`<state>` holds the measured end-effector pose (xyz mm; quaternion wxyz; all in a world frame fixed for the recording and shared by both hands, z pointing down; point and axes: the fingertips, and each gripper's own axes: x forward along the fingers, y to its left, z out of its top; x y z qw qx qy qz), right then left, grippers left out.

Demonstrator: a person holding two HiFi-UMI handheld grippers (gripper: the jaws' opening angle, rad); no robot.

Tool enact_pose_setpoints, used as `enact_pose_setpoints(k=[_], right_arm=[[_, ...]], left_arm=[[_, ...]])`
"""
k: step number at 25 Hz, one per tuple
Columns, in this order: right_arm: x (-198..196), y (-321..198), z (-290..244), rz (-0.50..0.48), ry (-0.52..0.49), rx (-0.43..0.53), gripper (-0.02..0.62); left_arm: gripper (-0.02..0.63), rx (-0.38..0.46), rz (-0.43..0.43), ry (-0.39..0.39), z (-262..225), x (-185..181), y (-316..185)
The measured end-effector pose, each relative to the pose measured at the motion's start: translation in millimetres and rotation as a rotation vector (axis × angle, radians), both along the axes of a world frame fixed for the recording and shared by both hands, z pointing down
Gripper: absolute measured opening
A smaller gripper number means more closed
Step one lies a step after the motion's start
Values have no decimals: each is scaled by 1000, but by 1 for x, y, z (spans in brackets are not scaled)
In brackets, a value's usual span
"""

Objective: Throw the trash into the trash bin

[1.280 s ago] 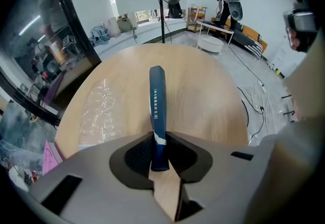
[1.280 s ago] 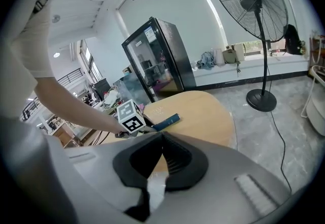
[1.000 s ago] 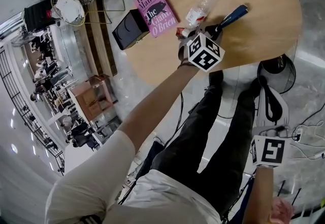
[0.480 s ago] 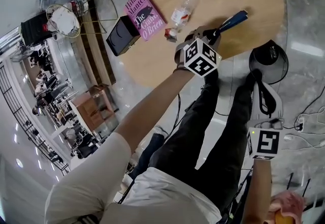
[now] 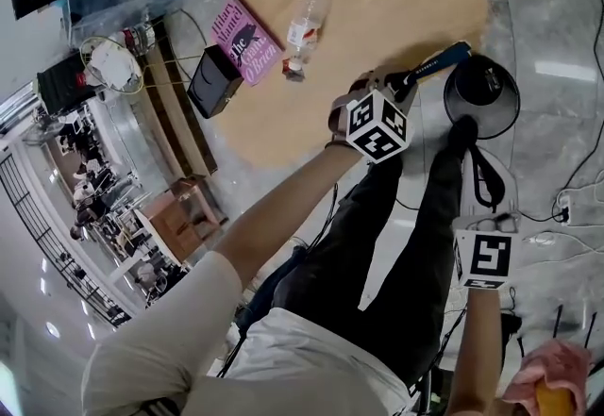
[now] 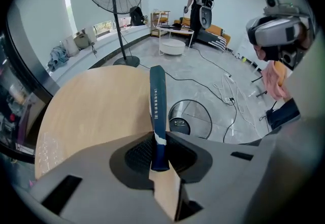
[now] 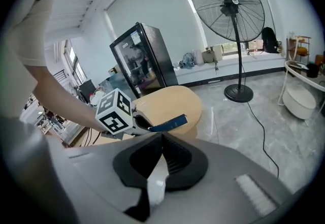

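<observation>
Wooden worktop [image 5: 377,18] far in head view; at its right edge left gripper [image 5: 401,82] holds blue wrapper [image 5: 439,58] near trash bin [image 5: 481,103]. Left gripper view: jaws pinch only its end, so it could slip short. Right gripper view: right gripper [image 7: 161,139] has closed, empty jaws

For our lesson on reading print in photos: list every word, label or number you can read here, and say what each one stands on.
"Hilary Mantel": on the cover of the pink book, head view.
"The": same cover; the rest of the title is too small to read.
White print on the blue packet: too small to read.
Label on the bottle: blurred, unreadable.
</observation>
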<state>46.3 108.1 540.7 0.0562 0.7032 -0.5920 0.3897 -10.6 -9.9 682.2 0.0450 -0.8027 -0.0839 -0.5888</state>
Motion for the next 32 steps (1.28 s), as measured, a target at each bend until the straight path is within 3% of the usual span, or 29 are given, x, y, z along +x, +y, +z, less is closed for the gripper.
enact_pose_setpoints(k=[15,23,32], right_arm=[[26,72,29,156,-25,-34,11],[30,102,61,196,-31,-66,11],[16,116,100,207,-66,-93,11]], left_arm=[[66,-64,170,-53,38,22,103],[67,-69,173,-104,82,13,130],[76,-76,123,-227,151,-23,138]])
